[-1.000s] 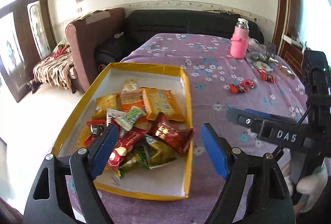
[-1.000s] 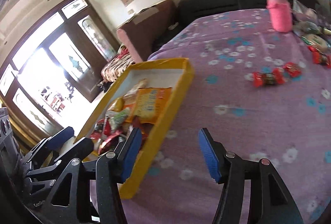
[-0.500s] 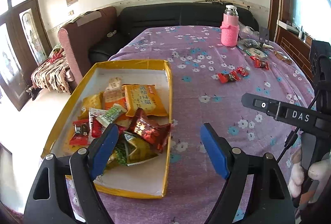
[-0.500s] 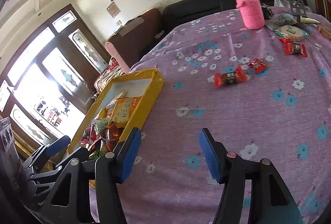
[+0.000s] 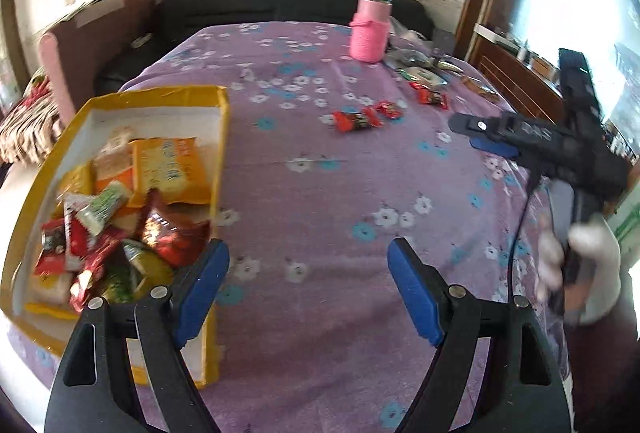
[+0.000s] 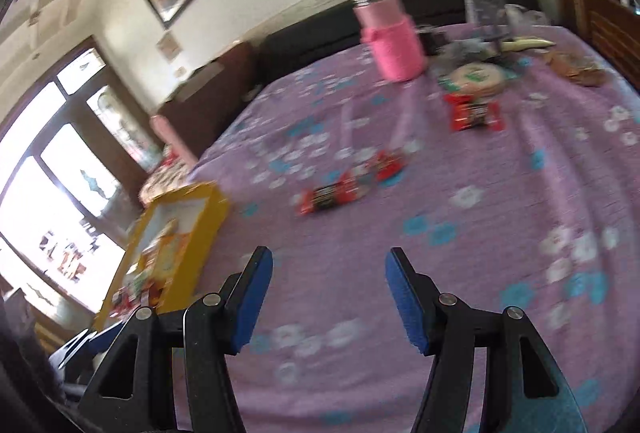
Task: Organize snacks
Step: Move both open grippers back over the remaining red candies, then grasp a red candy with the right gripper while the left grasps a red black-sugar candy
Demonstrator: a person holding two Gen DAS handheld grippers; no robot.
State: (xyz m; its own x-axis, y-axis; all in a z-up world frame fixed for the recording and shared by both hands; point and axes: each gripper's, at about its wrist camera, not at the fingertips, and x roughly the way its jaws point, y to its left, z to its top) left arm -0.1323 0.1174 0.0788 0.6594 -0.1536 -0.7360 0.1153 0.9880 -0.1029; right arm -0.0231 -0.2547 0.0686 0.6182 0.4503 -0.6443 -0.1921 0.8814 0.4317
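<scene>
Both the left gripper (image 5: 308, 287) and right gripper (image 6: 329, 300) hover over the purple surface (image 5: 320, 313), fingers apart and empty. The yellow tray (image 5: 222, 137) of snacks sits near left; loose red candies (image 6: 332, 195) lie farther right.

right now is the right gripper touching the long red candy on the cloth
Apart. The right wrist view shows bare purple cloth between the open right gripper and the long red candy.

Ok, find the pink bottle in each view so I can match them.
Left wrist: pink bottle stands top centre, at the table's far end.
Right wrist: pink bottle is upper centre-right, blurred, leaning in the fisheye.
Shared landmark: the yellow tray of snacks, low left in both views.
</scene>
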